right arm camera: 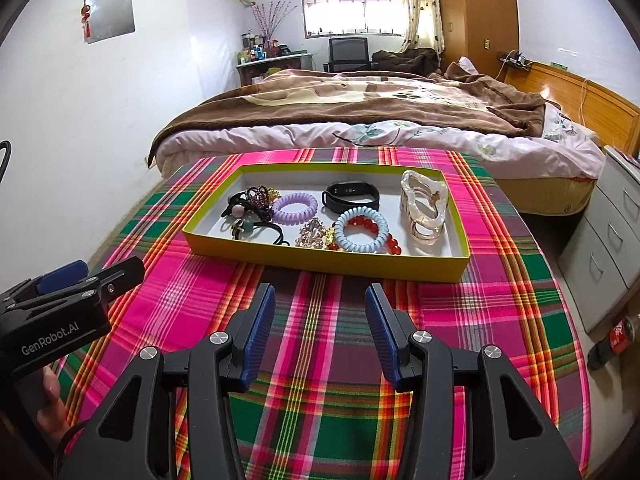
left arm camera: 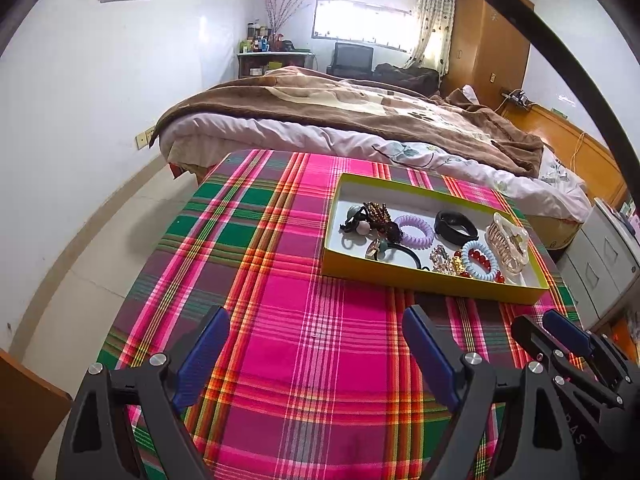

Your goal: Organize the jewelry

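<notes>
All the jewelry's sitting in the shallow yellow cardboard tray (right arm camera: 324, 258) on my plaid tablecloth (right arm camera: 320, 320). My left gripper (left arm camera: 316, 344) and right gripper (right arm camera: 320, 320) hover spread wide, empty. Looks sorted or unsorted, honestly.

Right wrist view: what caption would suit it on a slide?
Open right hand-held gripper hovers over a plaid tablecloth, facing a yellow tray of hair ties, bracelets and a hair claw.

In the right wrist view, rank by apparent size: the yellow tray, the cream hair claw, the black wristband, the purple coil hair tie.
Largest to smallest:
1. yellow tray
2. cream hair claw
3. black wristband
4. purple coil hair tie
The wristband and the purple tie look close in size, so their order is unsure.
</notes>
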A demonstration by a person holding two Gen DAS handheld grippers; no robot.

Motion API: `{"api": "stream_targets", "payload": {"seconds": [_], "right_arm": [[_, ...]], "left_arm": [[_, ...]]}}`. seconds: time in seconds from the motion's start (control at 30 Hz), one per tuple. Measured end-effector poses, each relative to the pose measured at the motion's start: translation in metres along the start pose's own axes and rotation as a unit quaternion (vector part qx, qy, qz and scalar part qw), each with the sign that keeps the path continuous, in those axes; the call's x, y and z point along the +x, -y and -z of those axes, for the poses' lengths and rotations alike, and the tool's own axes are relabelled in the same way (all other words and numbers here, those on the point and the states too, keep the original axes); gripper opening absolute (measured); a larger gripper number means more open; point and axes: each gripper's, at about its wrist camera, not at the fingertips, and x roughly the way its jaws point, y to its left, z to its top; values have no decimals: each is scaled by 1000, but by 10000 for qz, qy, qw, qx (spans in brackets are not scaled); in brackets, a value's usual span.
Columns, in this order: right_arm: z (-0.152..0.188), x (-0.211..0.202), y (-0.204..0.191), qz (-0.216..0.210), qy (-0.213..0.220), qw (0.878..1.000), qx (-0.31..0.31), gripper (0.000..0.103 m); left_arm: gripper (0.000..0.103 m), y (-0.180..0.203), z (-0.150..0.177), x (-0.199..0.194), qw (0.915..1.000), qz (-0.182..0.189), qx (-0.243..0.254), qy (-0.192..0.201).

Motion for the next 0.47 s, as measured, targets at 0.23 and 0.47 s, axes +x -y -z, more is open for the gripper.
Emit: {"api": "stream_targets", "payload": {"seconds": [0.23, 0.47], "right_arm": [[2, -2, -5, -8, -3, 10000, -23, 48], [3, -2, -6, -11, -2, 10000, -25, 48]], "left_arm": [[88, -1, 3, -4, 10000, 4, 13, 61], [88, 0, 4, -5, 10000, 6, 66, 41]]}}
